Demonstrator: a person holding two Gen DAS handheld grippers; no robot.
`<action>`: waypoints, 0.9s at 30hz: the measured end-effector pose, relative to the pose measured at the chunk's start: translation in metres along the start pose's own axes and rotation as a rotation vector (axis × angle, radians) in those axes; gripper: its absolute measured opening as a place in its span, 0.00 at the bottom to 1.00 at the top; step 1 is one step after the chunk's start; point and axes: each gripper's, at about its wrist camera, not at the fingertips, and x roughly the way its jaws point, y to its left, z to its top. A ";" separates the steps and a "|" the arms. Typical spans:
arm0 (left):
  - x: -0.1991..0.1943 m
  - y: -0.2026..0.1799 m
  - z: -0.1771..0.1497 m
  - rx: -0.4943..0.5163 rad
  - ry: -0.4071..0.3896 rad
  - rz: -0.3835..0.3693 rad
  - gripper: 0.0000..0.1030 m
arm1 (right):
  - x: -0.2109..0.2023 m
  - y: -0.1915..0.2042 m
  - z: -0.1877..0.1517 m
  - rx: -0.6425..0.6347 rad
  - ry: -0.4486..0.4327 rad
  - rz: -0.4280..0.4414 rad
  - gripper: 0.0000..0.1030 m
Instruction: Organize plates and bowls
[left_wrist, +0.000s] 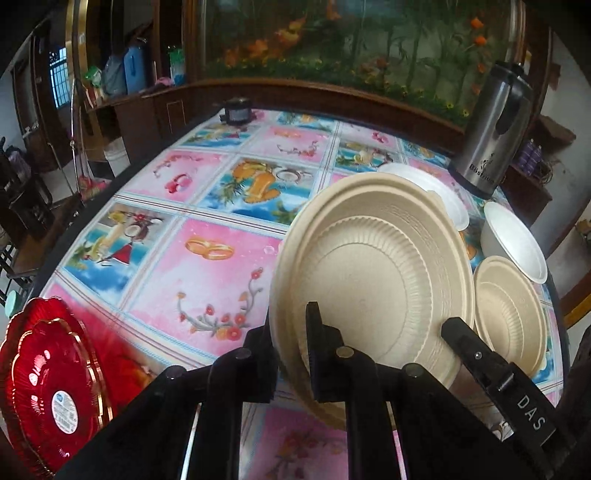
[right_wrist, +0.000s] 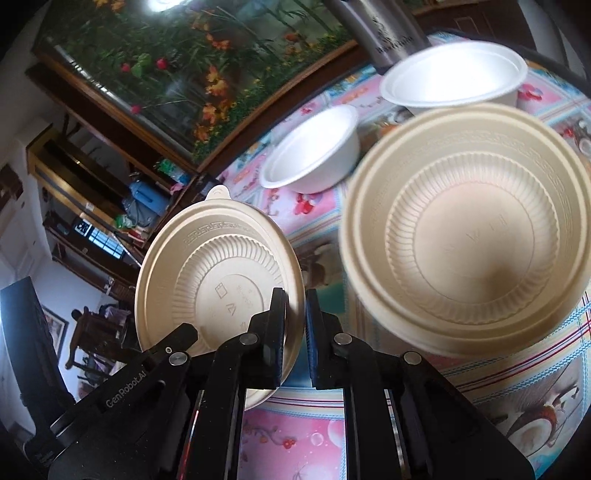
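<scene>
My left gripper (left_wrist: 291, 328) is shut on the rim of a large beige bowl (left_wrist: 373, 273), held tilted above the table. In the left wrist view the right gripper (left_wrist: 458, 328) reaches in at the bowl's right edge. A smaller beige bowl (left_wrist: 509, 317) sits to the right. Two white bowls (left_wrist: 513, 240) (left_wrist: 439, 192) stand behind. In the right wrist view my right gripper (right_wrist: 295, 306) is shut on the rim of a beige lid or shallow plate (right_wrist: 218, 273). The large beige bowl (right_wrist: 469, 229) is right of it, and two white bowls (right_wrist: 314, 155) (right_wrist: 454, 74) stand further back.
A red scalloped plate (left_wrist: 51, 391) lies at the table's near left corner. A steel thermos (left_wrist: 495, 129) stands at the far right. A small dark object (left_wrist: 238, 110) sits at the far edge. A floral tablecloth (left_wrist: 207, 266) covers the table.
</scene>
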 end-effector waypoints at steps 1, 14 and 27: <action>-0.003 0.002 -0.001 -0.001 -0.005 -0.003 0.12 | -0.002 0.003 -0.001 -0.012 -0.006 0.005 0.09; -0.037 0.030 -0.014 -0.017 -0.079 -0.020 0.13 | -0.019 0.043 -0.016 -0.204 -0.095 0.061 0.09; -0.052 0.054 -0.030 -0.023 -0.082 -0.032 0.14 | -0.028 0.061 -0.044 -0.290 -0.112 0.065 0.10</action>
